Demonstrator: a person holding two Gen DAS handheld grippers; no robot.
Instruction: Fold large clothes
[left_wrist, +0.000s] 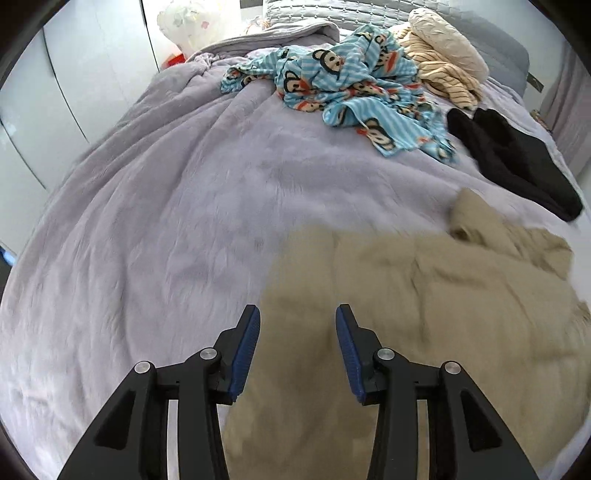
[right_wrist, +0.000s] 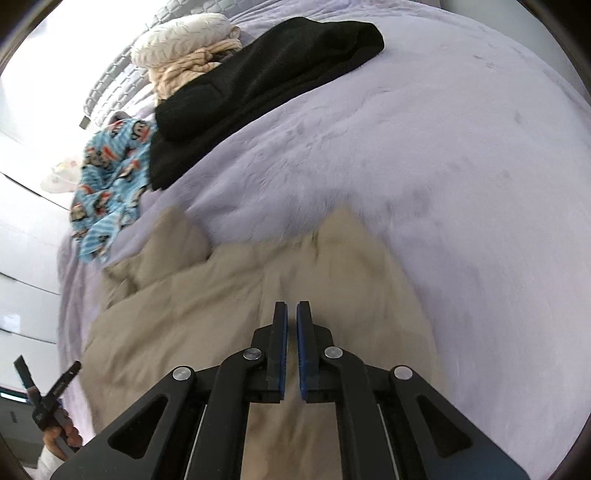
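Hovering wide apart, the left tongs (left_wrist: 297, 314) sit above the beige garment (left_wrist: 424, 295) near the bed's (left_wrist: 147, 221) near edge, probably seeking a hem. Right view: right tongs (right_wrist: 291, 310) nearly closed, gripping nothing visible, over the same cloth.

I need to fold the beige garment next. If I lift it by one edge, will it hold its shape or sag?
The beige garment will probably sag: it already lies rumpled in soft folds on the bed cover. It looks thick, so likely somewhat heavy for one hand-held gripper. The plush cover may drag on it rather than let it slide.
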